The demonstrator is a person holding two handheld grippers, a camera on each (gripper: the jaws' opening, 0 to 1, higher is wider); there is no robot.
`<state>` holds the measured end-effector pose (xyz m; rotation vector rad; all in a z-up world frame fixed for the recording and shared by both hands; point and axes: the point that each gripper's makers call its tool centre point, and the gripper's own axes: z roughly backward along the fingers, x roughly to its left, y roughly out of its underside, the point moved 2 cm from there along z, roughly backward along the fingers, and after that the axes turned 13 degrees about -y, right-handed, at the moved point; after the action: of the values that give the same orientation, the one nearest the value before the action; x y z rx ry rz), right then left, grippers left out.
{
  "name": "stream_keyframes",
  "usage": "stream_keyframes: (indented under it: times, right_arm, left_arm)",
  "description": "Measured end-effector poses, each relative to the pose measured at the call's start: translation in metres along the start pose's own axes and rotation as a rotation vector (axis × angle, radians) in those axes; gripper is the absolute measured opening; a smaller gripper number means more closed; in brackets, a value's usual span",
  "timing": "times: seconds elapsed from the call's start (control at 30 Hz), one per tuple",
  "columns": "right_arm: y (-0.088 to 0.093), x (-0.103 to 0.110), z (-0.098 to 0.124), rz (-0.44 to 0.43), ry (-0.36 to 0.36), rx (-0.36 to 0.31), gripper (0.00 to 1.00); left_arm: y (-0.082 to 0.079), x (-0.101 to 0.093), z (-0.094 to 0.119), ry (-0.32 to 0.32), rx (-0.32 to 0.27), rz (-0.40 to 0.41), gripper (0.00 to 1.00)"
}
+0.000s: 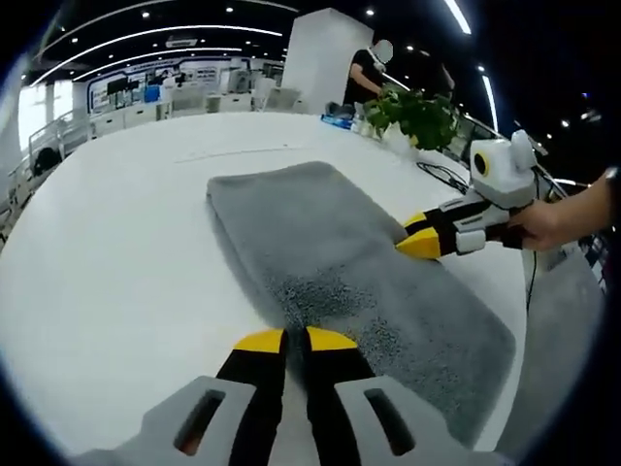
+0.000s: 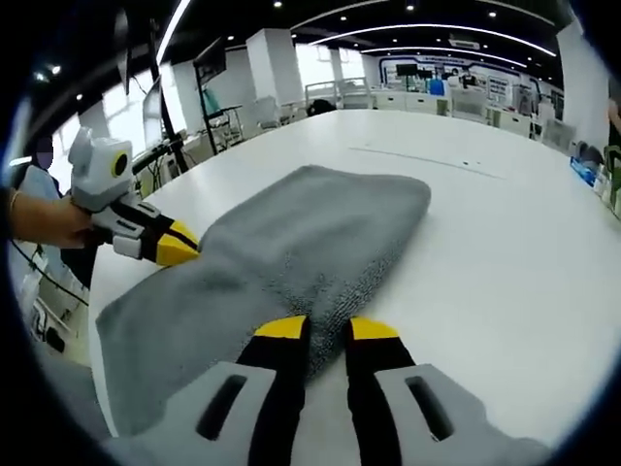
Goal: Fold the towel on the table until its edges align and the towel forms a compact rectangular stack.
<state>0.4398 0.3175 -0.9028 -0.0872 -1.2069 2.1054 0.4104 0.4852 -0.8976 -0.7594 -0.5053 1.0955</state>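
Observation:
A grey towel (image 1: 330, 243) lies doubled over on the round white table (image 1: 126, 252), its rounded fold at the far end. My left gripper (image 1: 296, 340) sits at the towel's near edge, jaws almost together with the pile pinched between the yellow tips. My right gripper (image 1: 412, 238) comes in from the right, its tips closed on the opposite long edge. In the right gripper view the towel (image 2: 310, 233) runs away from my right gripper (image 2: 327, 328), which nips its near edge. My left gripper (image 2: 186, 248) grips the far side edge there.
A leafy plant (image 1: 417, 112) and a black cable (image 1: 441, 173) sit near the table's far right rim. A person (image 1: 367, 73) stands behind. A hand (image 1: 553, 218) holds the right gripper. Bare table (image 2: 505, 223) surrounds the towel; office desks lie beyond.

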Motion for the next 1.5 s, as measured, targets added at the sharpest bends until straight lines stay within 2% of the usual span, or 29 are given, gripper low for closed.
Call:
stream_keyframes:
  times: [0.1,0.23,0.47,0.83,1.0,1.13,1.2,1.33,1.4,1.5]
  right_arm:
    - [0.009,-0.008,0.016,-0.011,0.021,-0.006,0.13]
    - [0.020,-0.022,0.040,-0.040,0.052,-0.022,0.12]
    - [0.034,-0.033,0.065,-0.067,0.083,-0.041,0.12]
    - [0.034,-0.033,0.064,-0.062,0.083,-0.051,0.10]
    - [0.033,-0.032,0.063,-0.047,0.085,-0.048,0.10]
    - [0.032,-0.032,0.063,-0.044,0.096,-0.029,0.10]
    - [0.032,-0.032,0.063,-0.047,0.104,-0.021,0.11]
    - [0.030,-0.032,0.064,-0.017,0.100,0.019,0.12]
    - [0.027,-0.033,0.064,-0.035,0.085,0.025,0.12]
    - [0.022,-0.033,0.070,-0.045,0.068,0.014,0.17]
  left_arm:
    - [-0.002,-0.023,-0.003,0.025,-0.008,0.015,0.07]
    - [-0.005,-0.049,-0.007,0.058,-0.008,-0.012,0.07]
    - [-0.010,-0.076,-0.014,0.087,-0.008,-0.043,0.07]
    - [-0.009,-0.077,-0.014,0.056,-0.014,-0.090,0.06]
    - [-0.009,-0.078,-0.014,0.045,-0.024,-0.081,0.06]
    - [-0.010,-0.079,-0.014,0.028,-0.022,-0.160,0.06]
    - [-0.011,-0.080,-0.013,0.029,-0.019,-0.186,0.06]
    - [-0.013,-0.078,-0.014,0.045,0.014,-0.182,0.06]
    - [-0.014,-0.077,-0.015,0.060,0.035,-0.171,0.07]
    - [-0.018,-0.075,-0.008,0.052,0.007,-0.197,0.13]
